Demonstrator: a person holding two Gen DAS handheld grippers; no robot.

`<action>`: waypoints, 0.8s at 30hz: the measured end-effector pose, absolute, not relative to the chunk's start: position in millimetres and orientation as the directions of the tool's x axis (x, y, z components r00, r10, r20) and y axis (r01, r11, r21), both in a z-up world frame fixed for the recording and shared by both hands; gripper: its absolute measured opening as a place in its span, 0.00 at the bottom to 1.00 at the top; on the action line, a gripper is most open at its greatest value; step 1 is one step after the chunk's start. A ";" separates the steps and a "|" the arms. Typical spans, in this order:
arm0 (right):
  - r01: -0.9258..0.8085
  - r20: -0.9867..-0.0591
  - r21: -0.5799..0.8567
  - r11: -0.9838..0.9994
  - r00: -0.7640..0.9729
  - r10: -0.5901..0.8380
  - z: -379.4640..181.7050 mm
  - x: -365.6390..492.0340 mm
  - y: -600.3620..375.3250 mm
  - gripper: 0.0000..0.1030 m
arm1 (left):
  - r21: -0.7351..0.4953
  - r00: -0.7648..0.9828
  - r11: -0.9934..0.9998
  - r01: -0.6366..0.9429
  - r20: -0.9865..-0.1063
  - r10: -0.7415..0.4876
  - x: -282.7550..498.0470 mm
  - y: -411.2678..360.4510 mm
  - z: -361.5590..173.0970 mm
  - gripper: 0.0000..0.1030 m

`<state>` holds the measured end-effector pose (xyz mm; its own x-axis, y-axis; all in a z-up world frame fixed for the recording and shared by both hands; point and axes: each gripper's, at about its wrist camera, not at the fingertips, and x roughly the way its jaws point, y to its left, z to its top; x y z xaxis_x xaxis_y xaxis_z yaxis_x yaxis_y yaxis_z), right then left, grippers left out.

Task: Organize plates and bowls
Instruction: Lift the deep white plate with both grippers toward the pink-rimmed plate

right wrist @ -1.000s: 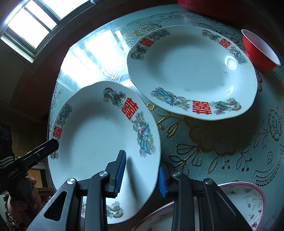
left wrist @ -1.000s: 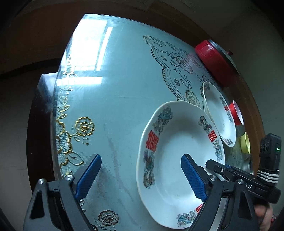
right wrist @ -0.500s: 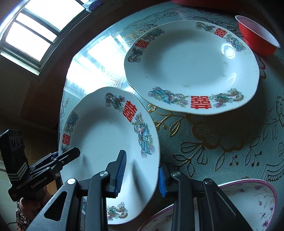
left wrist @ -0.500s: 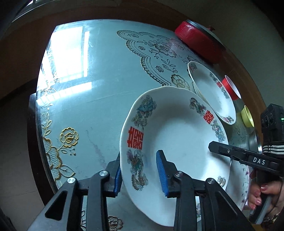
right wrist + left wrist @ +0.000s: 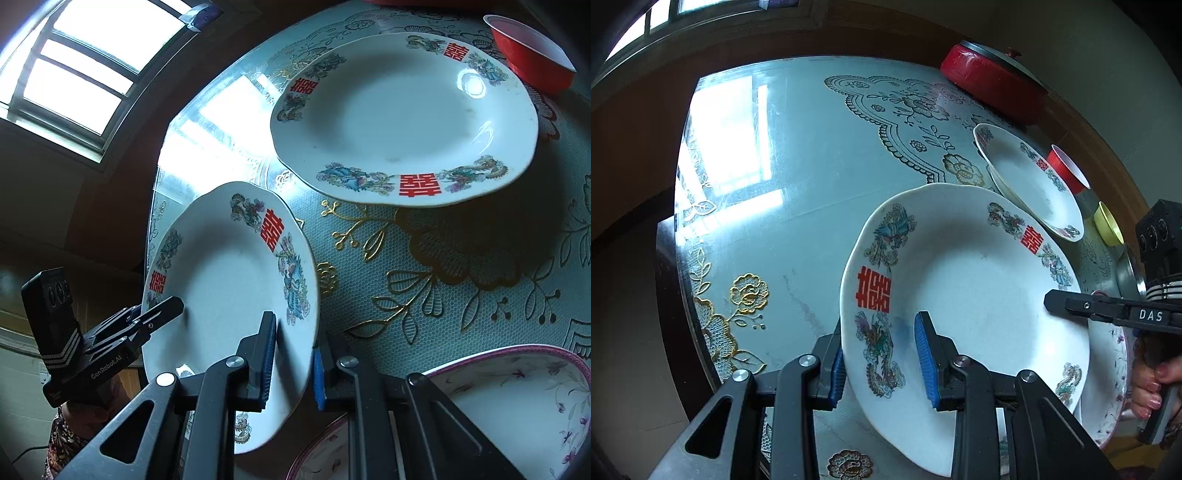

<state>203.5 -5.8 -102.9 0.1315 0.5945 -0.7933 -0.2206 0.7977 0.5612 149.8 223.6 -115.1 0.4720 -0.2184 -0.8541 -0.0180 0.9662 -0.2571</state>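
Observation:
A white plate point(image 5: 979, 295) point(image 5: 229, 295) with red characters and bird patterns is held tilted above the table, gripped from both sides. My left gripper point(image 5: 881, 332) is shut on its near left rim, one blue pad under the rim and one on the inner face. My right gripper point(image 5: 293, 347) has its jaws closing on the opposite rim, which sits pinched between the pads. A second matching plate point(image 5: 1027, 177) point(image 5: 402, 114) lies flat on the table further back.
The glass-topped table point(image 5: 794, 184) has a floral cloth. A pink-rimmed floral dish point(image 5: 517, 398) sits just under my right gripper. A red cup point(image 5: 1067, 170), a yellow cup point(image 5: 1108, 225) and a red lidded pot point(image 5: 990, 81) stand along the far right edge.
My left gripper went from wide open to shut on the plate's rim. The plate has tilted up off the table. My right gripper's pads drew tighter on the rim.

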 end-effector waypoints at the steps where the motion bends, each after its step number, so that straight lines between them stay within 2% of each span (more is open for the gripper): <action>1: -0.228 -0.793 0.556 0.799 0.141 0.593 -100.4 202.8 -6.6 0.15 | -0.257 0.477 0.966 -0.012 -0.851 -0.220 148.7 222.2 -115.1 0.33; 5: -0.270 -0.802 0.523 0.809 0.167 0.574 -90.5 200.3 -6.5 0.15 | -0.276 0.506 0.961 -0.019 -0.832 -0.229 144.5 220.4 -114.5 0.32; 15: -0.326 -0.794 0.495 0.805 0.207 0.572 -77.4 189.7 -7.4 0.15 | -0.216 0.572 0.976 0.000 -0.801 -0.177 129.7 210.0 -103.4 0.32; 24: -0.377 -0.795 0.434 0.818 0.268 0.545 -63.9 182.7 -6.8 0.16 | -0.255 0.595 0.967 -0.009 -0.778 -0.200 128.2 207.8 -99.6 0.32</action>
<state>182.7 -6.8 -63.9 0.2680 0.5448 -0.7946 -0.3767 0.8184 0.4340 128.2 207.8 -99.6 0.5952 -0.2000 -0.7783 -0.0087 0.9669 -0.2551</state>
